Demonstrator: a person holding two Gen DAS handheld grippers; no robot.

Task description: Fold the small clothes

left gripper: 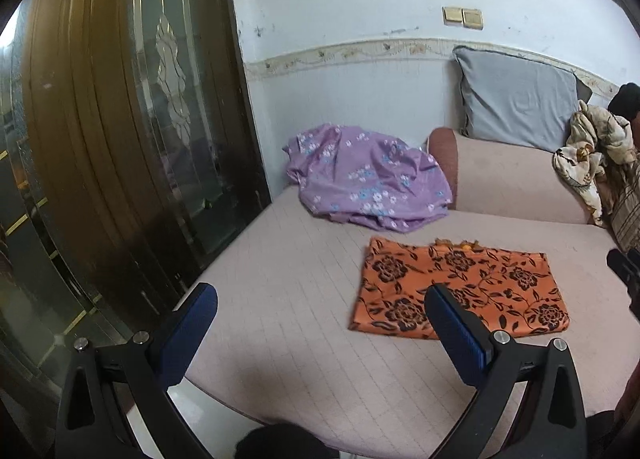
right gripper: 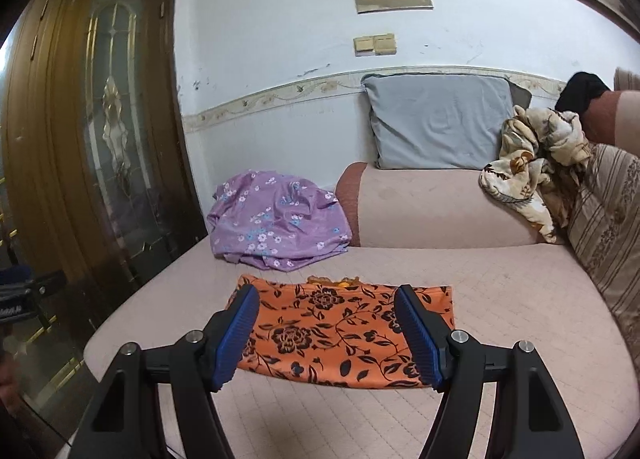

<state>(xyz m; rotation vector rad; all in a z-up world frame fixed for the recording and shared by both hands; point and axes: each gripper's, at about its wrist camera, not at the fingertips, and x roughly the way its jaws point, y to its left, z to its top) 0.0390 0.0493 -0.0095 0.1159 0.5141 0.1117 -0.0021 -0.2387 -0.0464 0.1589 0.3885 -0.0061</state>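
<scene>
An orange cloth with black flowers lies flat as a folded rectangle on the pink sofa seat; it also shows in the right wrist view. My left gripper is open and empty, above the seat to the cloth's left, its right finger over the cloth's near edge. My right gripper is open and empty, hovering above the cloth's near half. A crumpled purple flowered garment lies behind the cloth against the armrest, also in the right wrist view.
A grey cushion leans on the wall behind the pink bolster. A cream flowered cloth and a striped pillow lie at the right. A wooden glass door stands at the left. The seat's front edge is near.
</scene>
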